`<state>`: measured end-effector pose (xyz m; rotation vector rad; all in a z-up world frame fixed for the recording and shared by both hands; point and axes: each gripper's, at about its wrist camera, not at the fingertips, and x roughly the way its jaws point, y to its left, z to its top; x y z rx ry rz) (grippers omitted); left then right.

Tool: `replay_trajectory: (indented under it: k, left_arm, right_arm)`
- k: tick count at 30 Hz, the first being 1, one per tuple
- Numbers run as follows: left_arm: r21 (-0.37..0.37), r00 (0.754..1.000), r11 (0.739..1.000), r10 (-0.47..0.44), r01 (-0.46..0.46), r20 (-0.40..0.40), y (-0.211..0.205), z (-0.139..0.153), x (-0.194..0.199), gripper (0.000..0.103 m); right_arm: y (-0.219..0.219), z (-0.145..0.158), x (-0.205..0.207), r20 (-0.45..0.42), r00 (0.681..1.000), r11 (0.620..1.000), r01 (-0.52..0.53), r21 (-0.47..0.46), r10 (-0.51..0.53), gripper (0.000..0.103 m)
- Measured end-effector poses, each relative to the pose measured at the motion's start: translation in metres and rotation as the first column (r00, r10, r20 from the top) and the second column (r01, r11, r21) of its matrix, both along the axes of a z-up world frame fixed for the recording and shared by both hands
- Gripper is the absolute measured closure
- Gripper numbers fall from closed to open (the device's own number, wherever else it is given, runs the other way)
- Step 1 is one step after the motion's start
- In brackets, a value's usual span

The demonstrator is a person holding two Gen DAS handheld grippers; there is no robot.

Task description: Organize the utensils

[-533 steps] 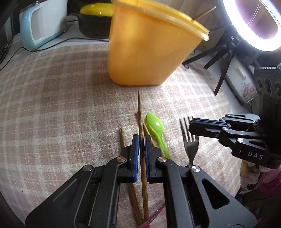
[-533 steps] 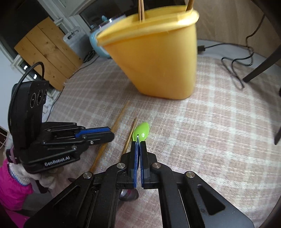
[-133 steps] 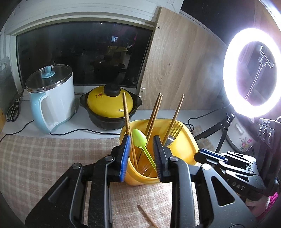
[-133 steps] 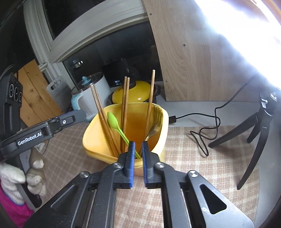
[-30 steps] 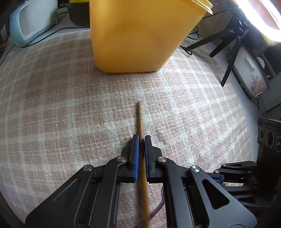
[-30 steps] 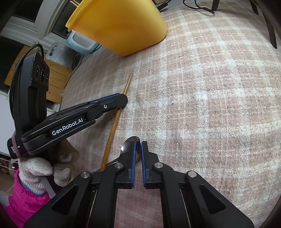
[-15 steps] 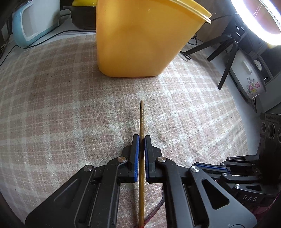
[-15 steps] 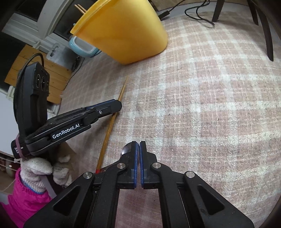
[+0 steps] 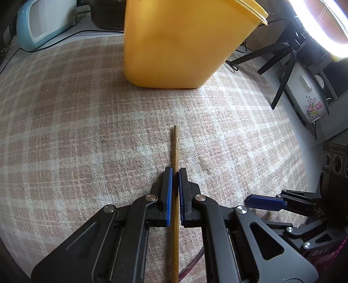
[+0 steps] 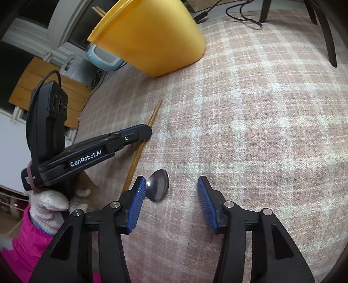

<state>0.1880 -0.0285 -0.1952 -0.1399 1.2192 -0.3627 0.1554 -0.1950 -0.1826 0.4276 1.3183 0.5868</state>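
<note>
My left gripper [image 9: 175, 174] is shut on a wooden chopstick [image 9: 175, 148] that points toward the yellow utensil holder [image 9: 178, 43]. In the right wrist view that same gripper [image 10: 148, 132] reaches in from the left, with the chopstick [image 10: 154, 114] slanting toward the holder [image 10: 152, 39]. My right gripper [image 10: 171, 181] is opening over the cloth. The bowl of a metal spoon [image 10: 158, 188] lies between its jaws, close to the left pad [image 10: 139, 196]. The spoon's handle is hidden under the gripper. More chopstick ends poke out of the holder's rim.
A pink plaid cloth [image 9: 65, 130] covers the table. Behind the holder stand a light blue kettle [image 9: 43, 24] and a dark pot [image 9: 104, 13]. A ring light [image 9: 315, 26] on black tripod legs [image 9: 282, 71] is at the right. A gloved hand [image 10: 47, 202] holds the left gripper.
The right jaws, shut half a second ago, have come apart, and the spoon bowl now shows between them. The left gripper keeps its hold on the chopstick.
</note>
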Motion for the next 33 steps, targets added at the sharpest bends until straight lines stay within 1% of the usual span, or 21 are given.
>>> replay_trajectory:
  k: [3, 4, 7, 9, 10, 11, 12, 13, 18, 22, 25, 31, 33]
  left_arm:
    - [0.002, 1.000, 1.000, -0.001, 0.001, 0.002, 0.001, 0.000, -0.001, 0.100]
    - [0.003, 1.000, 1.000, -0.003, 0.003, 0.004, 0.001, 0.000, -0.001, 0.100]
    - [0.001, 1.000, 1.000, -0.002, 0.002, 0.005, 0.000, 0.000, -0.002, 0.100]
    - [-0.001, 1.000, 1.000, -0.002, 0.002, 0.006, 0.001, 0.000, -0.002, 0.100]
    - [-0.002, 1.000, 1.000, -0.001, 0.001, 0.007, 0.000, 0.000, -0.002, 0.100]
    - [-0.005, 1.000, 1.000, 0.000, 0.000, 0.008, 0.000, 0.000, -0.003, 0.100]
    - [-0.008, 1.000, 1.000, 0.002, -0.002, 0.009, 0.000, 0.000, -0.003, 0.100]
    - [-0.008, 1.000, 1.000, 0.003, -0.003, 0.010, 0.000, 0.000, -0.003, 0.100]
    - [-0.021, 1.000, 1.000, 0.012, -0.011, 0.014, 0.007, 0.004, -0.006, 0.100]
    - [-0.059, 0.999, 0.998, 0.039, -0.036, 0.036, 0.019, 0.018, -0.008, 0.100]
    - [-0.086, 0.995, 0.995, 0.060, -0.053, 0.074, 0.028, 0.037, -0.010, 0.100]
    - [-0.118, 0.983, 0.991, 0.084, -0.066, 0.162, 0.043, 0.075, -0.015, 0.100]
    - [-0.128, 0.978, 0.989, 0.092, -0.068, 0.188, 0.047, 0.087, -0.017, 0.100]
  right_arm:
    - [0.005, 0.000, -0.003, 0.007, 1.000, 1.000, -0.007, 0.002, 0.007, 0.054]
    - [0.008, 0.000, -0.004, 0.009, 1.000, 1.000, -0.012, 0.000, 0.012, 0.057]
    - [0.017, 0.002, -0.007, 0.025, 0.999, 1.000, -0.026, -0.008, 0.026, 0.058]
    - [0.024, 0.000, -0.007, 0.017, 0.999, 0.999, -0.030, -0.011, 0.030, 0.075]
    - [0.026, -0.001, -0.006, 0.017, 1.000, 1.000, -0.020, -0.016, 0.020, 0.078]
    - [0.029, -0.002, -0.006, 0.017, 1.000, 1.000, -0.021, -0.019, 0.021, 0.084]
    - [0.032, -0.002, -0.006, 0.029, 0.999, 0.999, -0.025, -0.038, 0.027, 0.094]
    - [0.036, -0.002, -0.007, 0.034, 0.999, 0.997, -0.038, -0.071, 0.040, 0.097]
    - [0.042, 0.007, -0.008, 0.068, 0.996, 0.995, -0.055, -0.087, 0.061, 0.099]
    - [0.035, 0.032, -0.009, 0.142, 0.988, 0.993, -0.052, -0.110, 0.067, 0.100]
    - [0.027, 0.057, -0.014, 0.218, 0.973, 0.989, -0.049, -0.142, 0.079, 0.101]
    - [-0.004, 0.093, -0.018, 0.338, 0.938, 0.982, -0.012, -0.189, 0.077, 0.103]
    - [-0.013, 0.098, -0.018, 0.365, 0.928, 0.979, 0.002, -0.204, 0.074, 0.102]
